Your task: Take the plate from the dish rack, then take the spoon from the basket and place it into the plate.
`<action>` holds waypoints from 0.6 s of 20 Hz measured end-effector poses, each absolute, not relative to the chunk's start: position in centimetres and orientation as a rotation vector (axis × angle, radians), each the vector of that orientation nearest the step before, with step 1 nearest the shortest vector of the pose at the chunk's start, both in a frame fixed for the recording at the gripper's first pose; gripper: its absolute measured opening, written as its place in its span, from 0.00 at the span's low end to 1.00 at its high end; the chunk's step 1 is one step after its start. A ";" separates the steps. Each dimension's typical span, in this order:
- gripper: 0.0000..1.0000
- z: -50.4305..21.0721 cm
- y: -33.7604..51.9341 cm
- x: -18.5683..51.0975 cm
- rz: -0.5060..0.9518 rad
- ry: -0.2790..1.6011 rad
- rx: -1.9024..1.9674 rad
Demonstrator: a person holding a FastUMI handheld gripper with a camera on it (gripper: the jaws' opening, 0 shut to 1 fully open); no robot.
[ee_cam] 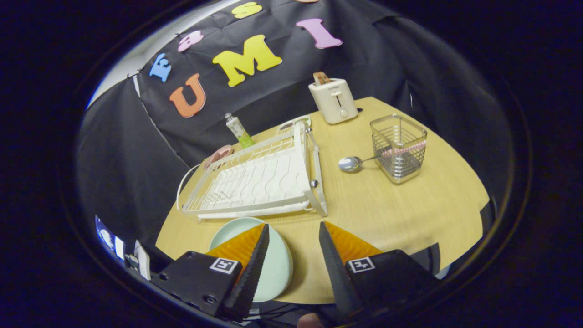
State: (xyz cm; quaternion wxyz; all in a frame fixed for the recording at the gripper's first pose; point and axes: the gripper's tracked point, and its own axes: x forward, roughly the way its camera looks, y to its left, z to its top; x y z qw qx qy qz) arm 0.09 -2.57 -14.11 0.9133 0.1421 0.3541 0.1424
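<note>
Hovering hand-held gripper [294,237], fingers spread, tilted above plate [278,264] near table [387,214] edge.

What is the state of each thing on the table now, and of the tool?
tool: open, fingers apart, holding nothing
plate: out of the rack, flat on the table, partly under one finger
dish rack: holds no dishes
spoon: bowl lies on the table, handle leans on the basket
basket: upright
toaster: upright, a slice sticks out on top
tube: standing behind the rack
</note>
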 end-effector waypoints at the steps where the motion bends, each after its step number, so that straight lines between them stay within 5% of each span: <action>1: 0.78 -13.6 -3.6 0.5 0.274 0.689 0.265; 7: 0.83 -10.9 -8.2 0.7 0.226 0.483 0.198; 10: 0.97 -11.8 -11.2 1.3 0.181 0.426 0.164; 12: 0.97 -12.5 -13.2 1.5 0.160 0.405 0.143</action>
